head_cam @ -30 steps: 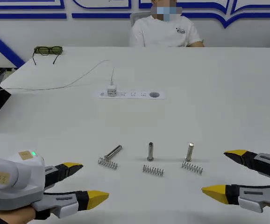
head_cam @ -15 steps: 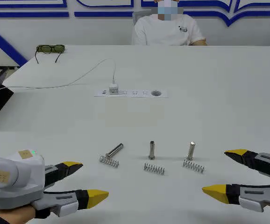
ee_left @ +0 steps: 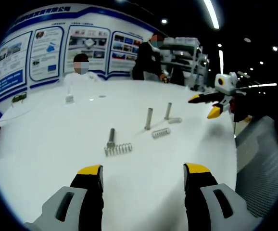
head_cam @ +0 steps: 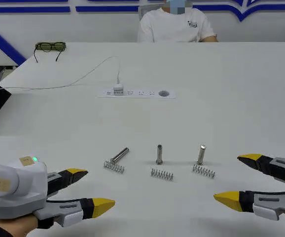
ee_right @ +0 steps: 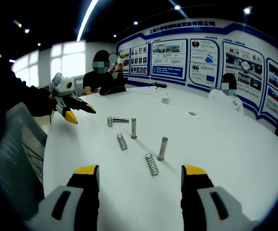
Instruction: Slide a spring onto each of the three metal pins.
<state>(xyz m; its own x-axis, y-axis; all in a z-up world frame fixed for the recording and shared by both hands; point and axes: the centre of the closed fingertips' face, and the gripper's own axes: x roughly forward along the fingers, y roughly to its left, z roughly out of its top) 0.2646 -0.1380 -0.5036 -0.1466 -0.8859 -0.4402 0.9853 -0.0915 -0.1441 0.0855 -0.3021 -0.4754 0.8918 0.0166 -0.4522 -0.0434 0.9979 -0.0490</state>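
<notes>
Nothing moved over the last second; only the headset shifted. Left pin (head_cam: pixel 119 156) lies flat, middle pin (head_cam: pixel 159 154) and right pin (head_cam: pixel 201 154) stand upright, a spring (head_cam: pixel 161 174) beside each, on table (head_cam: pixel 221 98). Left gripper (head_cam: pixel 99 187), right gripper (head_cam: pixel 227 177): jaws wide, empty. No spring fitted.

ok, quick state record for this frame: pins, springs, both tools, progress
left pin: lying on its side, bare
middle pin: upright, bare
right pin: upright, bare
springs: left spring, middle spring, right spring, each lying flat on the table in front of its pin
left tool: open, empty, short of the parts
right tool: open, empty, short of the parts
progress: no spring on any pin yet
other items: power strip, glasses, both farther back
</notes>
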